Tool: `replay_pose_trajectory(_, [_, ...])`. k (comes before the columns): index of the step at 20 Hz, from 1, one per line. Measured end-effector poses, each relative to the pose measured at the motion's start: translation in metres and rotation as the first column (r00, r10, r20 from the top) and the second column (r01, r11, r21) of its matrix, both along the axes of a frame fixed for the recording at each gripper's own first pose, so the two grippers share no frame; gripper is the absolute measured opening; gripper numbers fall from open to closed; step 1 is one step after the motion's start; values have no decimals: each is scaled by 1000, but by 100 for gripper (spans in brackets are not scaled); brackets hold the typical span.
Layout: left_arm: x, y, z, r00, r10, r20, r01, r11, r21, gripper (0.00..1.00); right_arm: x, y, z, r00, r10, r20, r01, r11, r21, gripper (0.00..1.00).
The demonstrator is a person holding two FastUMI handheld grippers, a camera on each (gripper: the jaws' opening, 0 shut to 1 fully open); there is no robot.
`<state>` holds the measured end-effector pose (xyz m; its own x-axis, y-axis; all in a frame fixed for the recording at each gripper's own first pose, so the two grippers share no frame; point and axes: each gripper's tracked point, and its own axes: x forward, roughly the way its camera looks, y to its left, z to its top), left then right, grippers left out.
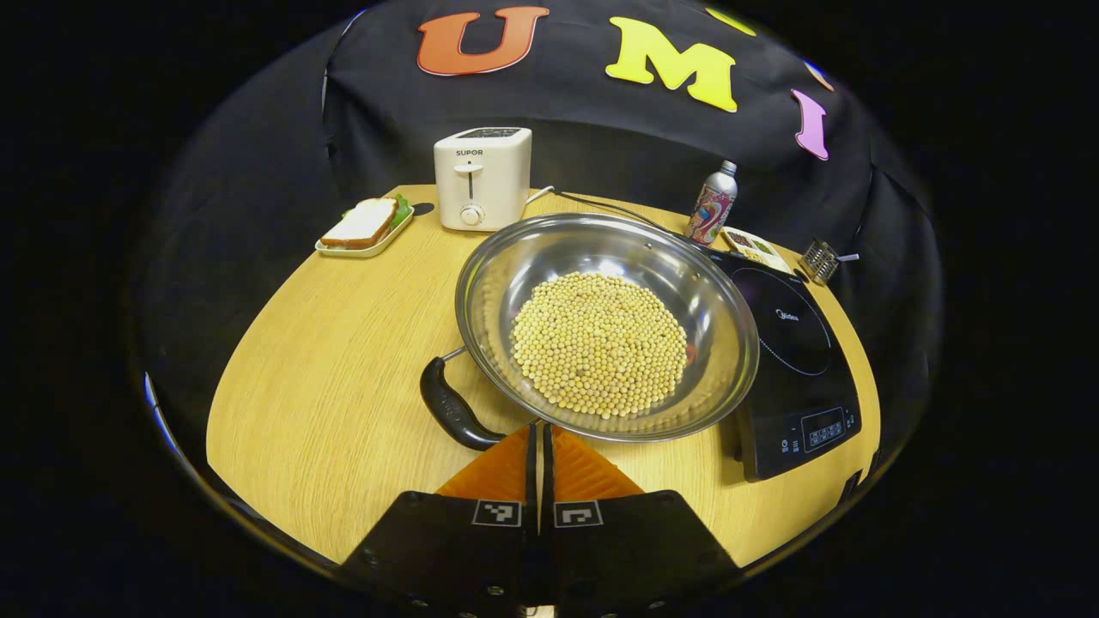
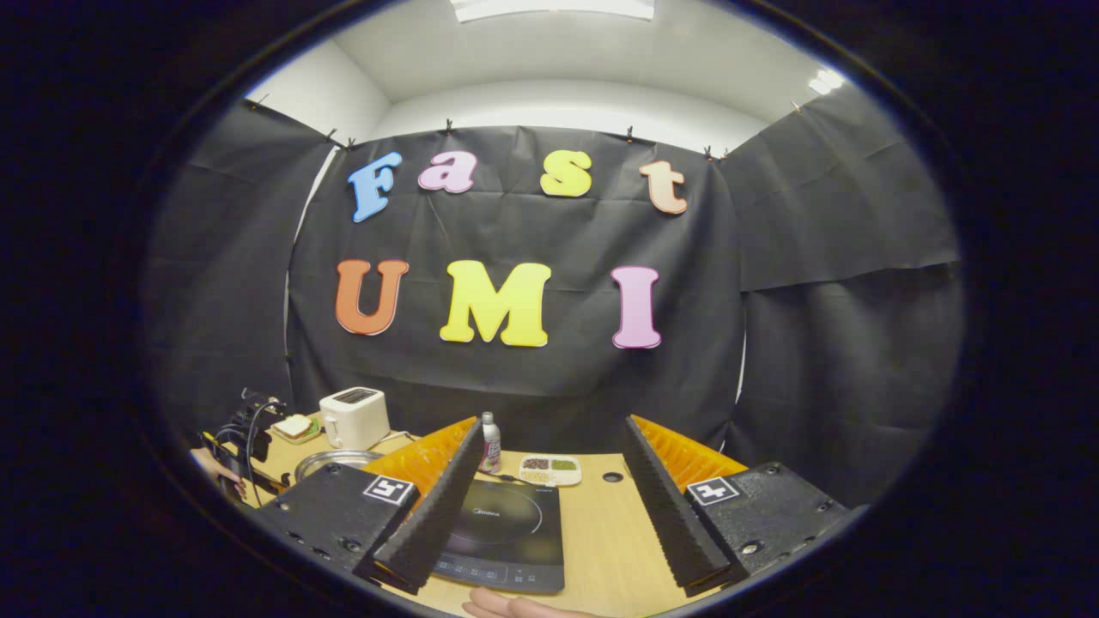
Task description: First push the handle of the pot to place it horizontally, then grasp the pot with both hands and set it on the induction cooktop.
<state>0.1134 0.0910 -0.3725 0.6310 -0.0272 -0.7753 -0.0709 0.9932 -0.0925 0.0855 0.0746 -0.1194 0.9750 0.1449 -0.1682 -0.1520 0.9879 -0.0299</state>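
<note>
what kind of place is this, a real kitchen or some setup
Probably a staged kitchen setup in a recording booth, not a home kitchen: a round wooden table holds a toaster, an induction cooktop and a pot of beans, with black cloth hung behind.

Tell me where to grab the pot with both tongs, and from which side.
Take the pot by two parts: the black handle, sticking out at its near left, with the left tongs, which sit shut just beside it, and the opposite rim next to the cooktop with the right tongs, now open. It is wide, shallow and full of beans, so probably keep it level.
</note>
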Motion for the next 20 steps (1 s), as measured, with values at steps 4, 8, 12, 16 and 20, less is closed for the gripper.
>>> replay_pose_trajectory(4, [14,18,-4,1000,4,1,-4,1000,18,0,15,-3,-3,1000,-8,12,8,1000,6,100])
replay_pose_trajectory(8, [31,43,-5,1000,8,-5,-8,998,67,0,25,-12,-5,998,-48,39,48,999,1,100])
replay_pose_trajectory(12, [51,62,-6,999,32,-16,-30,996,89,0,34,-2,-16,1000,-29,9,29,999,23,100])
replay_pose_trajectory(16, [67,75,-3,997,80,-17,-79,995,60,0,43,2,-35,998,-42,-38,42,999,5,100])
replay_pose_trajectory(20, [82,82,-2,996,86,-5,-86,995,47,0,49,9,-56,995,-44,-90,44,999,1,100])
